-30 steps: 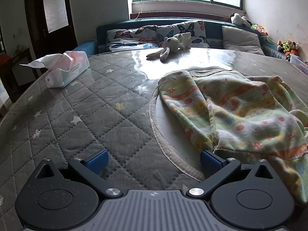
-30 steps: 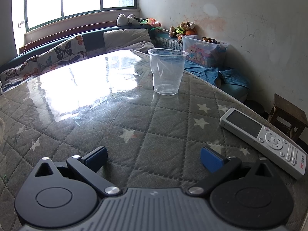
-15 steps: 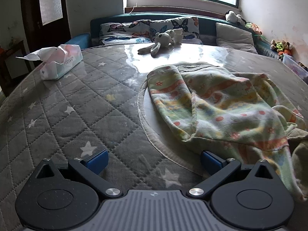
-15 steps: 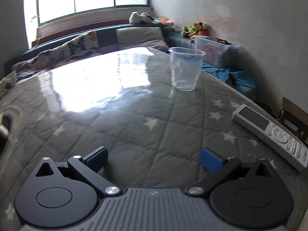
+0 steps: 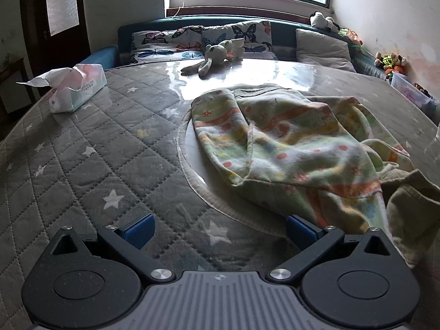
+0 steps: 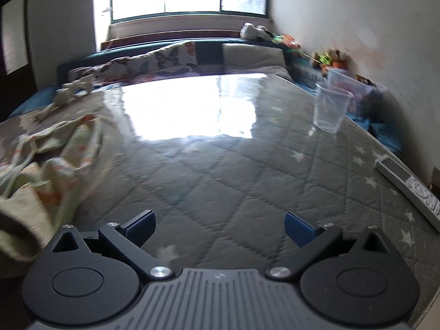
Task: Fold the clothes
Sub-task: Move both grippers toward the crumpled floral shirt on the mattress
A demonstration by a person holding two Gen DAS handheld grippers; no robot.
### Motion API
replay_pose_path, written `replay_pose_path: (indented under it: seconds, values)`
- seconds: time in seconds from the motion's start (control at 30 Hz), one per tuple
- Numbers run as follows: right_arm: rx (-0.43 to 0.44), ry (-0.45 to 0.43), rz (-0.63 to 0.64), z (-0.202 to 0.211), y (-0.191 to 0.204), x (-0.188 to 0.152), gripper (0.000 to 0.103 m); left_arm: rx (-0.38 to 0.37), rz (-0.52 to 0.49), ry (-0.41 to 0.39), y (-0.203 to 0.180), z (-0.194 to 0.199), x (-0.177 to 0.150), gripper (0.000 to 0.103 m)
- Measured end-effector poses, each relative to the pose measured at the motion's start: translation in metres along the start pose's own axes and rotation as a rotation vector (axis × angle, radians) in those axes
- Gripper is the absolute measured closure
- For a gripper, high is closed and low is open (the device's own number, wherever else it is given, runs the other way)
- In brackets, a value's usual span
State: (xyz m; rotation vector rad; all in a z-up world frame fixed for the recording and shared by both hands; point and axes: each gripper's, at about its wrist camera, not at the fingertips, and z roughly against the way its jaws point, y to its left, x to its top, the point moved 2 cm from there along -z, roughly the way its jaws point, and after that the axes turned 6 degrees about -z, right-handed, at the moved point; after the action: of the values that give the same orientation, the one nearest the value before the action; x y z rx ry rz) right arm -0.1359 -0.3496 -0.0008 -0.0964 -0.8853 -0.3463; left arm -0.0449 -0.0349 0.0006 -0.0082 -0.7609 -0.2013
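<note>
A crumpled child's garment (image 5: pixel 291 148) in pale green with orange and yellow print lies on the quilted table top (image 5: pixel 90 148), over a round glass insert. In the left wrist view it fills the middle and right. My left gripper (image 5: pixel 220 229) is open just short of its near hem, with the right blue fingertip (image 5: pixel 299 231) almost at the cloth. In the right wrist view the same garment (image 6: pixel 46 165) bunches at the left edge. My right gripper (image 6: pixel 220 228) is open over bare quilt, to the right of the cloth.
A tissue box (image 5: pixel 74 90) sits at the far left and a plush rabbit (image 5: pixel 214 55) at the table's back. A clear plastic cup (image 6: pixel 330 107) and a white remote (image 6: pixel 412 189) lie on the right side. A sofa with cushions runs behind.
Both grippers have drawn back and risen. The right wrist view has swung left, bringing the garment into view and pushing the cup and remote to the right.
</note>
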Motion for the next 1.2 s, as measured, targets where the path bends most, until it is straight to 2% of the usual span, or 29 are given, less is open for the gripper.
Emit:
replay_pose_path:
  seconds: [0.47, 1.2]
  values:
    - [0.100, -0.028, 0.036, 0.036, 0.039, -0.018, 0.002, -0.004, -0.015, 0.009, -0.007, 0.009, -0.010, 0.000]
    - [0.155, -0.048, 0.067, 0.065, 0.059, -0.031, 0.002, 0.006, -0.023, 0.018, -0.016, 0.029, -0.025, 0.000]
